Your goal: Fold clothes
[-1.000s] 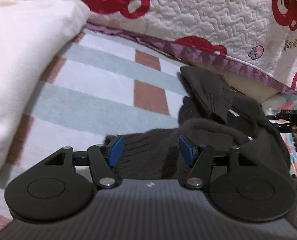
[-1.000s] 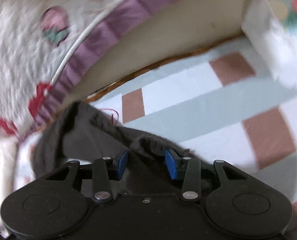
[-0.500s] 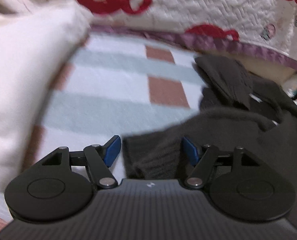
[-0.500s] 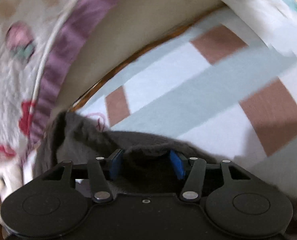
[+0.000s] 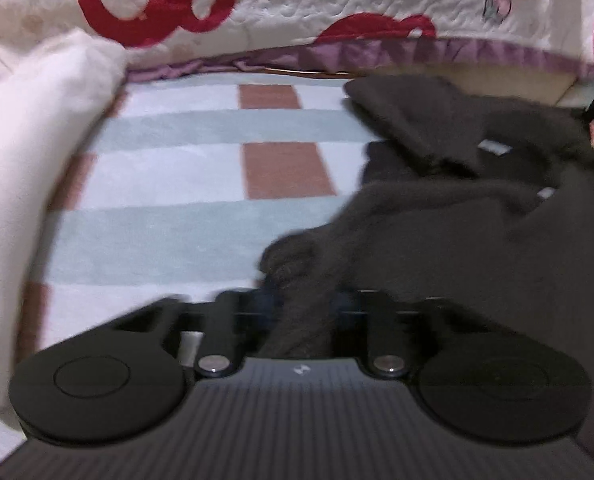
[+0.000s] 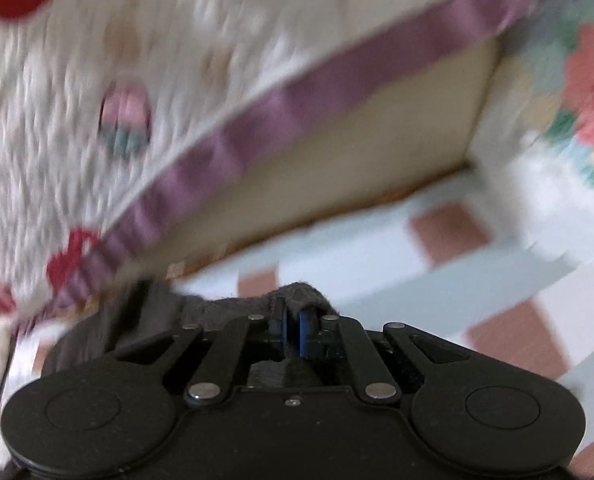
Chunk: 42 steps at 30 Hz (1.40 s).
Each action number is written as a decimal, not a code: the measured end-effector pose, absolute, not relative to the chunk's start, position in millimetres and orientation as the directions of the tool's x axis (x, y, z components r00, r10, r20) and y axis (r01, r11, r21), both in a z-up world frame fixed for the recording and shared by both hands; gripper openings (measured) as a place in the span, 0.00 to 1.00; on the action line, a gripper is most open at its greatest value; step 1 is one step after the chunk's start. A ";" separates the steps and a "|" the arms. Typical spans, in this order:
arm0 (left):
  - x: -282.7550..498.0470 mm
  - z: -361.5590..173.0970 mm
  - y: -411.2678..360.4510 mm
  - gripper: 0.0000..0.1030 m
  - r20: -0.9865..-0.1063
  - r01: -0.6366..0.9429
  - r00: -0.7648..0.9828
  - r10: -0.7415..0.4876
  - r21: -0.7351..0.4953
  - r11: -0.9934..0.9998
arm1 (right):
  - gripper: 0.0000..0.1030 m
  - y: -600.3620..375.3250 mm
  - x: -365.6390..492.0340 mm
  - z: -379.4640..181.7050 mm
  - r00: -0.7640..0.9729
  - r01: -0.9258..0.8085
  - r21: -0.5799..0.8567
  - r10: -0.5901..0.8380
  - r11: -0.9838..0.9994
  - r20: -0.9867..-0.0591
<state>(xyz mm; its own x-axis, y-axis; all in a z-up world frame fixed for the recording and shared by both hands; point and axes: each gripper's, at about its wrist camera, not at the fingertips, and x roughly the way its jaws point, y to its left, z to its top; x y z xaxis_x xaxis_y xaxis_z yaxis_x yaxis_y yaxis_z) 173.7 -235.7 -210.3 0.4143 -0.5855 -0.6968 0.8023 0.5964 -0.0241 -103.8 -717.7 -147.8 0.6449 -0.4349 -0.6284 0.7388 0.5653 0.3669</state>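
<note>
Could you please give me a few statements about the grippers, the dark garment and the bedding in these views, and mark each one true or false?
1. The right gripper has its jaws closed on a fold of the dark garment. True.
2. The left gripper hangs wide open over bare blanket. False: its jaws are pinched on a bunch of the dark garment.
3. The checked blanket has pale blue, white and reddish-brown blocks. True.
4. The dark garment already lies folded in a neat square. False: it is rumpled, with loose flaps.
5. A white pillow lies at the left of the left wrist view. True.
</note>
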 end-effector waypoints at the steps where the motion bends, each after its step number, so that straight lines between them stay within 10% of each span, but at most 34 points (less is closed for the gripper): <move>1: 172.2 -207.8 -236.7 0.18 -0.692 0.806 0.420 -0.587 -0.013 0.592 | 0.06 -720.0 -106.4 -142.4 0.645 0.744 0.365 -0.458 0.560 -0.612; 25: 254.1 -185.2 -179.4 0.30 -0.599 0.457 0.702 -0.385 -0.036 0.889 | 0.09 -758.3 -118.5 -151.1 0.628 0.758 0.358 -0.461 0.546 -0.627; 30: 253.2 -169.0 -175.3 0.29 -0.548 0.456 0.739 -0.393 -0.022 0.889 | 0.43 -757.6 -143.7 -150.5 0.627 0.763 0.394 -0.442 0.512 -0.641; 42: 127.7 -169.7 -247.5 0.47 -0.640 0.907 0.068 -0.765 -0.280 0.315 | 0.45 -729.9 -237.0 -158.9 0.555 0.803 0.348 -0.394 0.484 -0.732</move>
<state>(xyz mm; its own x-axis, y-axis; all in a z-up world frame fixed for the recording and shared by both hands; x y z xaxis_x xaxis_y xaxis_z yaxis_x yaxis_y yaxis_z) 127.7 -247.5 -169.7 0.0683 -0.7653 -0.6400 0.9066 0.3154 -0.2804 -237.0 -729.9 -158.9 0.5554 -0.3940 -0.7323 0.8028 0.4840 0.3484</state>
